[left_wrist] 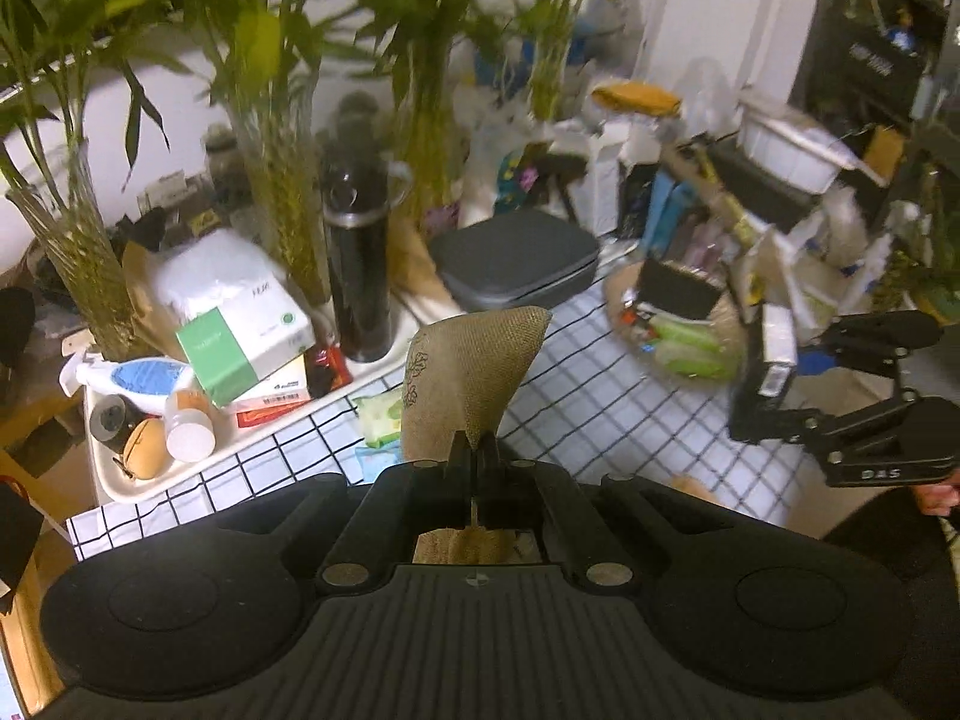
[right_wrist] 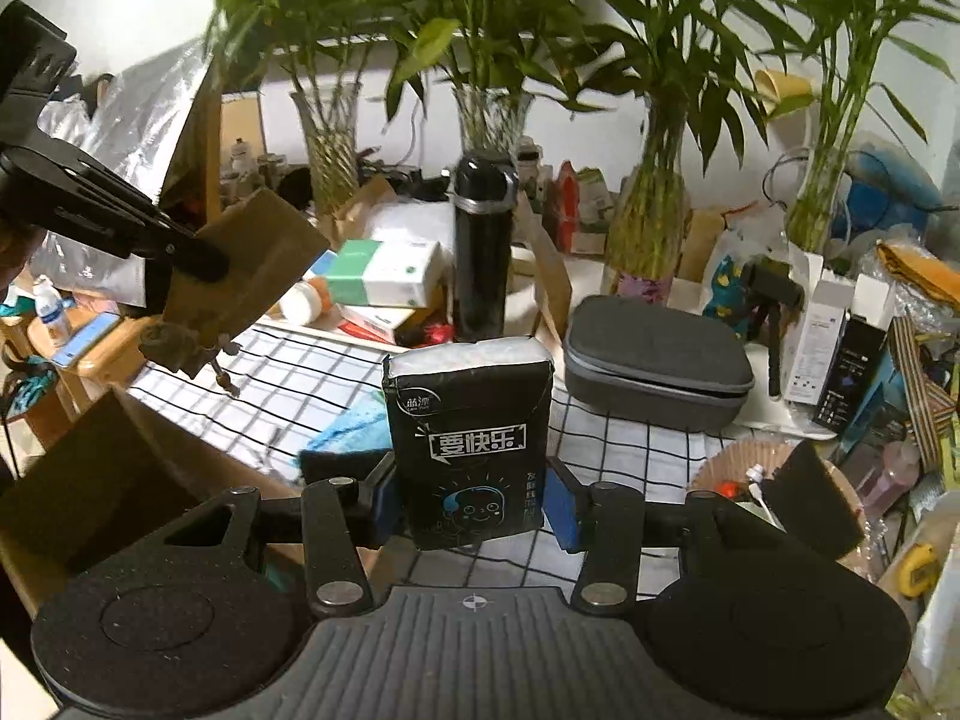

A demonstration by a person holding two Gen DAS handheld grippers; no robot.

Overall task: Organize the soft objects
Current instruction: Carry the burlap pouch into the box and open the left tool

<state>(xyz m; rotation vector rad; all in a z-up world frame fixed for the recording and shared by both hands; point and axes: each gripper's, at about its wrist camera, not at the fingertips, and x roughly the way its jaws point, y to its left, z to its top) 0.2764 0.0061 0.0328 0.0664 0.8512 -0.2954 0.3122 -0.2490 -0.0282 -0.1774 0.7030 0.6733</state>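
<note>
A tan burlap pouch [left_wrist: 474,354] with a printed flower stands up between the fingers of my left gripper [left_wrist: 474,450], which is shut on its lower edge and holds it above the checked tablecloth [left_wrist: 600,396]. In the right wrist view the left gripper [right_wrist: 198,261] and the burlap pouch [right_wrist: 252,270] hang at the upper left. My right gripper [right_wrist: 474,501] is shut on a black tissue pack [right_wrist: 468,444] with white lettering, its blue pads [right_wrist: 561,504] pressing both sides. In the left wrist view the right gripper [left_wrist: 765,402] and the tissue pack [left_wrist: 771,360] sit at the right.
An open cardboard box [right_wrist: 90,480] stands at the table's left edge. A blue cloth [right_wrist: 354,426] and a green wipes pack [left_wrist: 381,414] lie on the tablecloth. Behind them are a black flask [right_wrist: 480,252], a grey zip case [right_wrist: 654,360], a cluttered white tray [left_wrist: 138,480], glass vases of bamboo [right_wrist: 330,150] and a round basket [left_wrist: 678,324].
</note>
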